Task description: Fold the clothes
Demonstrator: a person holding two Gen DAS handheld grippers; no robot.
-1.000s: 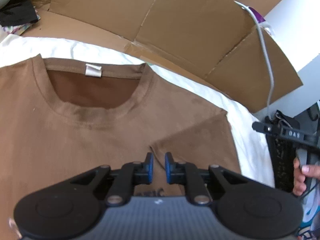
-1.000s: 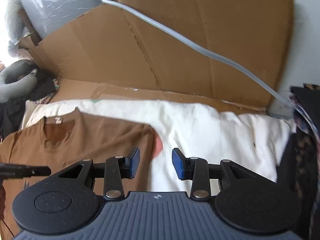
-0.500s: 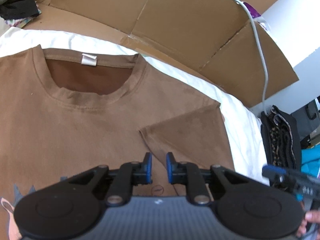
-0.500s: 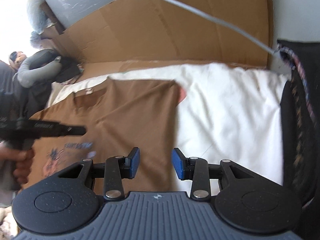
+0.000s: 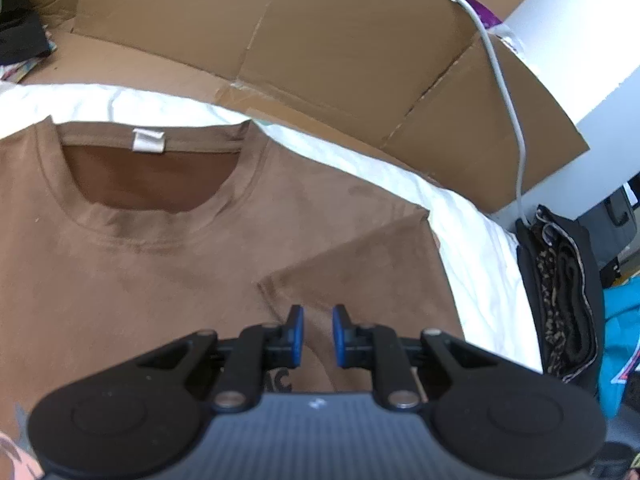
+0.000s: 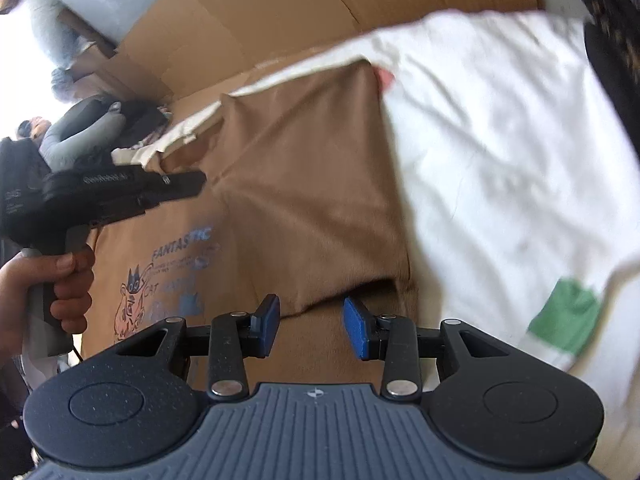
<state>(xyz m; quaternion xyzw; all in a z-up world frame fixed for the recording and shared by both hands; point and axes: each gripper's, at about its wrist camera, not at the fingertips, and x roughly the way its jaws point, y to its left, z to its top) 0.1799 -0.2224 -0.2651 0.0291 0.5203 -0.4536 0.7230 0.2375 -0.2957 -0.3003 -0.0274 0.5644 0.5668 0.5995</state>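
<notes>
Shirt: brown T-shirt lies flat, front up, on a white sheet, neck toward the cardboard backing; its long axis runs from that collar back toward the person.
Folded sleeve: the right-hand sleeve is already turned in over the chest, its hem edge lying just ahead of the right gripper.
Right gripper: jaws stand moderately apart with nothing between them, hovering over the shirt's side edge below the sleeve hem (picture is blurred, so contact cannot be told).
Left gripper: jaws narrow with a slim gap, gripping nothing, poised over the chest beside the folded sleeve.
Nearer hand: the right one, judged; the side panel below the sleeve lies straight under its fingers, so a lengthwise fold would likely start there.
Left hand: seen from the right wrist view, wrapped on its gripper's handle.
Print: blue lettering "FANTASTIC" over a cartoon cat figure; smaller lines under it are unreadable.
Neck tag: white label, no legible text.
</notes>
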